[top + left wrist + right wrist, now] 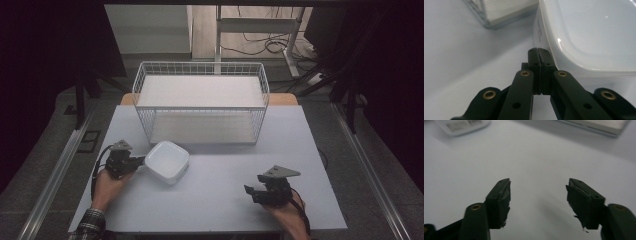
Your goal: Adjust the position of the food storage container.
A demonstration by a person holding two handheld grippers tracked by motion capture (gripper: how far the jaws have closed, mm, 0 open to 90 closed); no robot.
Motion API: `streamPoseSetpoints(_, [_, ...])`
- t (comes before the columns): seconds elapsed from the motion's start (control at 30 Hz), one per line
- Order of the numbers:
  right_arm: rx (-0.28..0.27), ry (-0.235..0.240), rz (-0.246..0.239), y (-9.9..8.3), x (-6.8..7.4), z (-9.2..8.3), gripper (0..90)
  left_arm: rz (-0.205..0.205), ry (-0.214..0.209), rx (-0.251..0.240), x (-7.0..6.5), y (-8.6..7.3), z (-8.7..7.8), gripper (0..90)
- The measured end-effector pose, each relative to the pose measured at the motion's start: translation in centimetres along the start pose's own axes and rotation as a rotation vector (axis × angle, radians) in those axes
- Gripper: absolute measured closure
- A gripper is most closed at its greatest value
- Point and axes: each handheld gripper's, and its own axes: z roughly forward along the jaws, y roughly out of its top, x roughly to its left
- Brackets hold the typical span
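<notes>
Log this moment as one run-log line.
left tongs: shut at white container edge | right tongs: open, empty | wire basket: behind

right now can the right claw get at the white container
Probably yes: the right claw is open, and bare table lies between it and the white container. The left claw sits at its far edge.

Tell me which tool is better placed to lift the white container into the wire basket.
Left, probably. The left tool is shut at the near edge of the white square plastic container, just before the white wire basket. The right tool hangs open over bare table, well apart from it.
</notes>
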Motion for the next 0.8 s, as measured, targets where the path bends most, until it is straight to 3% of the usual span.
streamPoseSetpoints(0.1, [-0.01,0.014,-0.008,0.8,0.5,1.0,40.2,0.001,-0.006,0.002,-0.4,0.1,0.2,89.7])
streamPoseSetpoints(0.2, [-0.004,0.039,-0.034,2.4,1.7,3.4,45.1,0.001,-0.026,0.004,-1.0,0.3,0.5,89.7])
streamPoseSetpoints(0.33, [-0.003,0.058,-0.039,3.8,2.4,5.1,51.0,0.007,-0.053,0.011,-2.2,0.7,1.3,89.7])
streamPoseSetpoints(0.37, [0.0,0.077,-0.037,4.6,2.8,6.3,56.0,0.009,-0.061,0.015,-2.8,0.9,1.6,89.7])
streamPoseSetpoints(0.4, [0.0,0.077,-0.037,4.6,2.8,6.3,56.0,0.009,-0.061,0.015,-2.8,0.9,1.6,89.7])
streamPoseSetpoints(0.53, [0.025,0.12,-0.031,5.8,3.7,8.5,69.6,0.017,-0.086,0.036,-4.2,1.3,2.6,89.7])
streamPoseSetpoints(0.57, [0.036,0.13,-0.036,6.0,4.2,9.3,76.4,0.025,-0.098,0.044,-4.9,1.5,3.0,89.7])
streamPoseSetpoints(0.73, [0.057,0.095,-0.057,5.8,4.4,9.6,87.0,0.03,-0.104,0.059,-6.3,1.7,3.6,89.9])
streamPoseSetpoints(0.8, [0.062,0.089,-0.035,5.7,4.1,9.2,88.6,0.029,-0.116,0.064,-7.0,1.7,3.9,89.9])
